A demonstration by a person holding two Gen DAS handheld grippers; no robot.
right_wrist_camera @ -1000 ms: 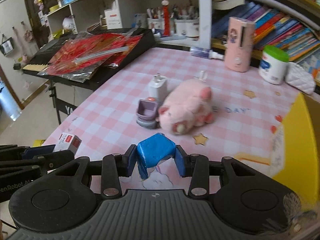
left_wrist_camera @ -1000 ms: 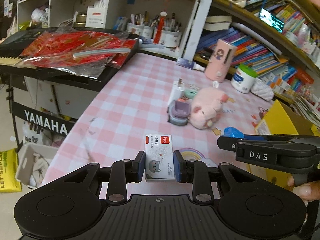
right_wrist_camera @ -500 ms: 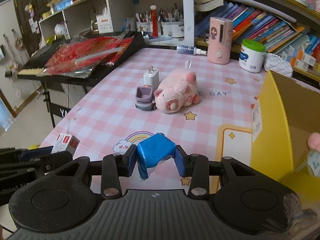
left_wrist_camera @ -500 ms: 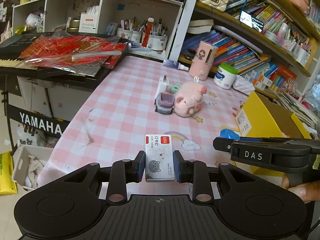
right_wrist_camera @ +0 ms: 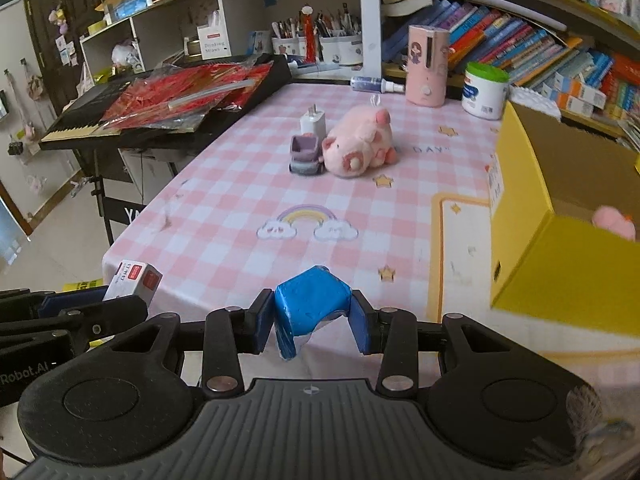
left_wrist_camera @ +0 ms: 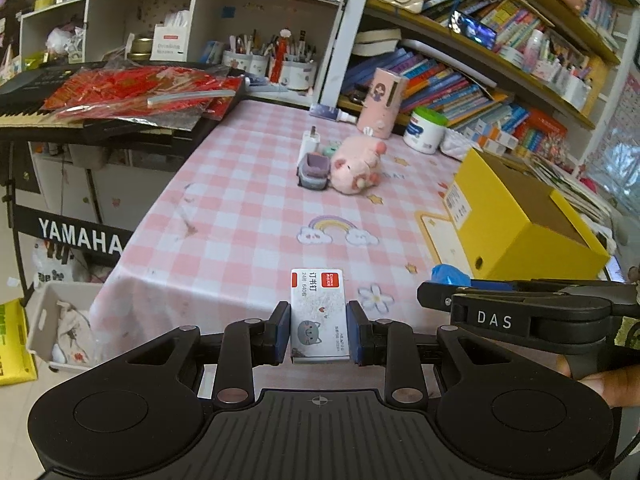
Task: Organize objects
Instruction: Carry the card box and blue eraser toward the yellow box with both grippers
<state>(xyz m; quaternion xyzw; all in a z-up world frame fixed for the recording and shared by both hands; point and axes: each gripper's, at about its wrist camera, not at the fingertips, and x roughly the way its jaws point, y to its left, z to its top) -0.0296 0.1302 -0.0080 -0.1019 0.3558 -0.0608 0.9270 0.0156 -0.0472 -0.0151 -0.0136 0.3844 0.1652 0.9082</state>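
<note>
1. Using the yellow box (left_wrist_camera: 520, 216) as the landmark. Far to its left, off the edge of the tabletop (left_wrist_camera: 248, 208), sits a black keyboard (left_wrist_camera: 36, 112) with red foil packets (left_wrist_camera: 132, 92) piled on it.

2. The left gripper (left_wrist_camera: 319, 332) hangs over the near edge of the tabletop, well to the left of the box. Its jaws are pinching a small staple box (left_wrist_camera: 318, 312), white with a red label and a cat drawing, long axis pointing straight ahead out of the grip.

3. Out in the middle, left of the box and further back, a pink plush pig (right_wrist_camera: 358, 142) lies touching a small purple toy truck (right_wrist_camera: 306, 156), with a white charger plug (right_wrist_camera: 313, 120) just behind them. Nobody's on those yet.

4. The right gripper (right_wrist_camera: 312, 322) is just left of the box's near corner, so it's clearly the nearer hand. Its jaws are clamped on a crumpled blue lump (right_wrist_camera: 310, 304), which looks like foil or clay, can't really tell which.

5. The box is open on top, with something pink (right_wrist_camera: 614, 220) already inside near the front wall.

6. My guess is that both items are headed for the box. The opening lies ahead and to the right of both grippers, so the right one probably goes first, and the left has to cross further over.
</note>
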